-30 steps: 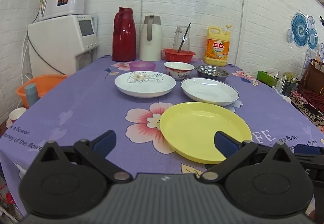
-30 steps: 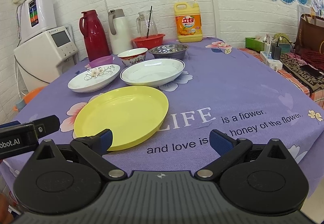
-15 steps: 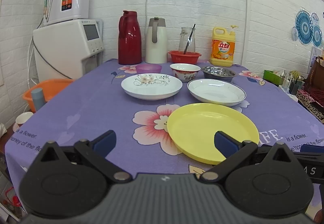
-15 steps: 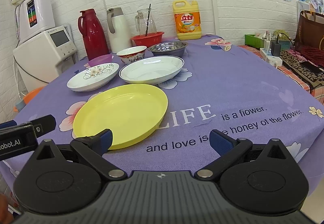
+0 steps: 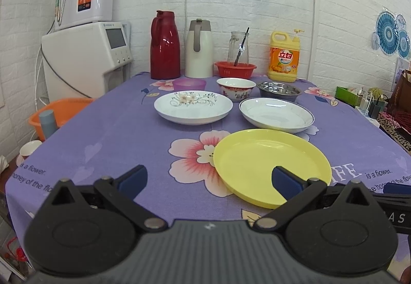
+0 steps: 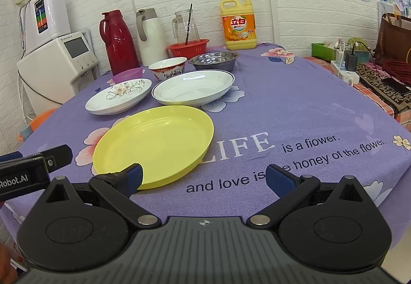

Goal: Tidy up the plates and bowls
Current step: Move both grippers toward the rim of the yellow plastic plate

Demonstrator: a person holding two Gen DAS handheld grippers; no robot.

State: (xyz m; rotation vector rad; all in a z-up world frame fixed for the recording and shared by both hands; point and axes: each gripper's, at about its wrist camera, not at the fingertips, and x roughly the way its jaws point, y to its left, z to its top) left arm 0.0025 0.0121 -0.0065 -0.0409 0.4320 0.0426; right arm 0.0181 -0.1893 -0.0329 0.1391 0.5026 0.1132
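The near rim of the yellow plate [image 5: 269, 163] is covered by a blue pad of the left gripper [image 5: 209, 181] in the left wrist view, and by a pad of the right gripper [image 6: 203, 177] in the right wrist view. The printed words on the tablecloth [image 6: 295, 109] are partly hidden behind the right gripper. The purple bowl [image 6: 127, 75] is half masked by the floral plate [image 6: 119, 96]. The small print on the detergent bottle [image 5: 283, 60] cannot be read.

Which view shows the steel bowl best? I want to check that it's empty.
The right wrist view: the steel bowl sits unobstructed, its bare interior open to the camera. The left wrist view shows the bowl flatter, its front edge hidden behind the white plate.
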